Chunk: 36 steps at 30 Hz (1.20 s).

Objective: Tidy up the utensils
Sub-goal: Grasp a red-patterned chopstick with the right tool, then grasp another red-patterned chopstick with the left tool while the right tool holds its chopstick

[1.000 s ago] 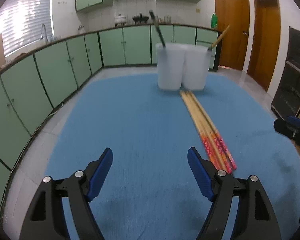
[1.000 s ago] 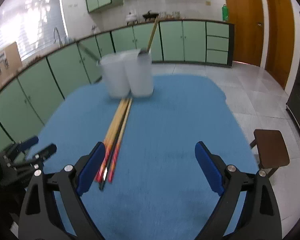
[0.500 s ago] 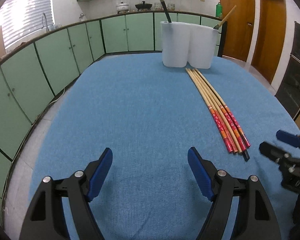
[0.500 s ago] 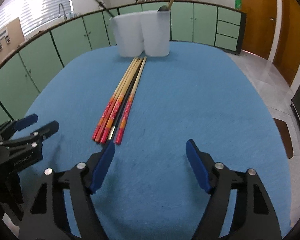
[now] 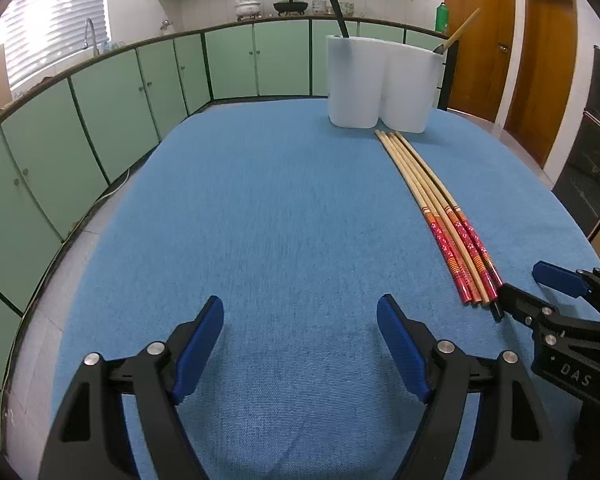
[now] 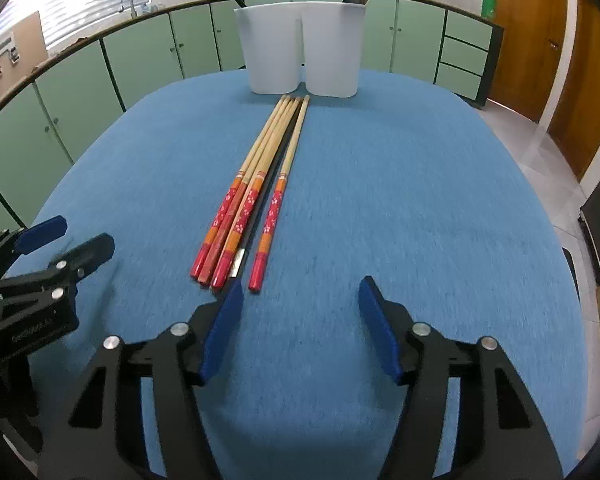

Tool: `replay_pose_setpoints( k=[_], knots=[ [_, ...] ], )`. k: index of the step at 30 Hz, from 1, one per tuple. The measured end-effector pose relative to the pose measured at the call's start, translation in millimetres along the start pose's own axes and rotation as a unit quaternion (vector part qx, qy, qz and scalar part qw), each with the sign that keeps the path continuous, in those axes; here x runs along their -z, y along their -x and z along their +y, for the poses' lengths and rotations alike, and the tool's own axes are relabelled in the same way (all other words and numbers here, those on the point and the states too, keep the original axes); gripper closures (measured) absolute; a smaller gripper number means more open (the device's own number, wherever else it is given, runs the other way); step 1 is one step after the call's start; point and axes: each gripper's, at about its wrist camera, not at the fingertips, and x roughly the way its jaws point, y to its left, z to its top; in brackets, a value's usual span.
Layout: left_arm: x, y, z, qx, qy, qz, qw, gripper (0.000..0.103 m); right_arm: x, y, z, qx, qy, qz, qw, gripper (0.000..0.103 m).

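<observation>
Several long wooden chopsticks [image 6: 256,184] with red and orange patterned ends lie side by side on the blue tablecloth [image 6: 400,184], tips toward two white cups [image 6: 300,54]. A dark utensil stands in the left cup and a wooden-handled one in the right cup. The chopsticks also show in the left wrist view [image 5: 440,208], as do the cups [image 5: 382,84]. My right gripper [image 6: 300,312] is open and empty, its left finger just behind the chopsticks' red ends. My left gripper [image 5: 300,332] is open and empty, left of the chopsticks.
The right gripper shows at the right edge of the left wrist view [image 5: 556,296]; the left gripper shows at the left of the right wrist view [image 6: 60,248]. Green kitchen cabinets [image 5: 100,92] curve behind the table. Wooden doors [image 5: 548,60] stand at the right.
Both grippers have pulled back and lowered toward the near end of the table; the cups look farther away. The right gripper has come in close behind the chopsticks' red ends.
</observation>
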Motion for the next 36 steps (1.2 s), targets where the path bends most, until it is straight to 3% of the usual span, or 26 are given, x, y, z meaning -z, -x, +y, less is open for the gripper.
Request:
replay_pose_setpoints(
  k=[4,9,11,24,36],
  knots=[
    [0.1,-1.5,-1.5,-0.001,-0.003,0.002,1.0,0.025,-2.8,-1.7,2.9,-0.002,0.003,-0.002,1.0,0.061],
    [0.5,-2.4,-3.3,-0.004,-0.008,0.004,1.0,0.025,-2.5,-1.0,7.0,-0.013,0.011,-0.003,1.0,0.091],
    [0.2,-2.5,-6.7,-0.004,-0.015,0.004,0.9999,0.025,-2.8,-1.9,6.0,-0.016,0.009,-0.003,1.0,0.098],
    [-3.7,-3.4,-44.6,0.051,-0.035,0.014,0.998,0.025,6.4,7.9,-35.0,0.002,-0.031,-0.006,1.0,0.098],
    [-6.5,-17.8,-65.1,0.049,-0.051,0.034,0.9969,0.025,8.7,7.1,-44.1,0.0,-0.042,-0.007,0.999,0.098]
  ],
)
